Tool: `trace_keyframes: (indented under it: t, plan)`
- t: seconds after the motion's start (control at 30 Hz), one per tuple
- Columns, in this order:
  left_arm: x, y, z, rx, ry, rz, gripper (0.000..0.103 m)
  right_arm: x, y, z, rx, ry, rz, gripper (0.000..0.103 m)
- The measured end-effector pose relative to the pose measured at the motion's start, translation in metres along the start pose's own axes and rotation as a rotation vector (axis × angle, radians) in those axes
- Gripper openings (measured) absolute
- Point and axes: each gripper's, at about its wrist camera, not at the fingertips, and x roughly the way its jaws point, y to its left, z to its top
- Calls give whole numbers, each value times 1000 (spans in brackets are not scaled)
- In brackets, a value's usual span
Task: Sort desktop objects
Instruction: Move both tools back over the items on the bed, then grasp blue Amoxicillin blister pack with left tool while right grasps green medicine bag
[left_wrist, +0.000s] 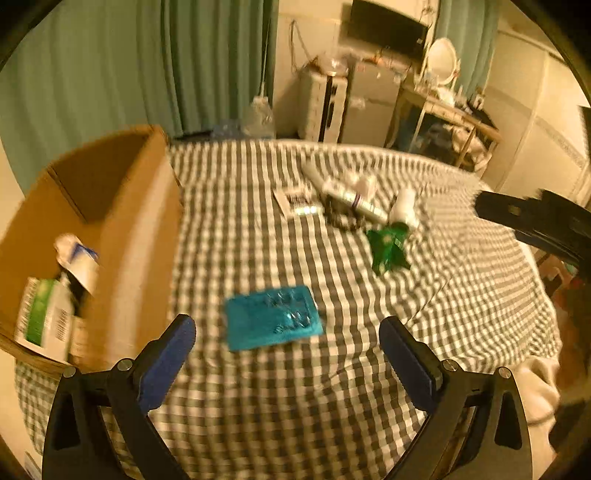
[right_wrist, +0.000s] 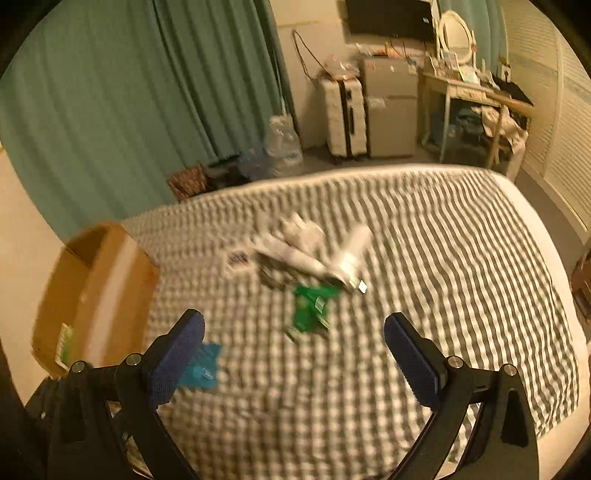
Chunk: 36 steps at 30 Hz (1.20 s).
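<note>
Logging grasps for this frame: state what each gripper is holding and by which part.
Nothing is held. The left gripper is open above the blue packet, which lies flat on the checked cloth. The right gripper is open too, with nothing between its fingers.

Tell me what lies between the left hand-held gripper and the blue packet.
Nothing but checked bedcover: in the left wrist view the left hand-held gripper is open, and the blue packet lies just ahead of its fingertips.
</note>
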Motion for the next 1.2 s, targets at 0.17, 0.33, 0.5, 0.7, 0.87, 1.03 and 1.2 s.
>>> trace_keyframes:
  t: [0.17,0.33,0.5,0.7,0.87,1.03,1.2]
  plan:
    - [54,-7,-12,-50,112,18,102,29,-26,-15,11,45,17,98]
    - [89,1,-18,-91,179,70,102,57,-26,-24,-18,55,42,98]
    - [115,16,-12,-158,194,96,102,84,-23,-21,-57,56,26,98]
    - [141,20,-15,-158,200,119,103,129,-25,-5,-19,69,27,98]
    - [140,20,-22,-142,129,115,103,168,-25,-6,13,150,19,90]
    - [136,19,-31,-135,80,125,103,192,-39,-11,97,206,12,73]
    - [138,22,-38,-134,79,111,103,195,-26,-19,-22,206,-4,81]
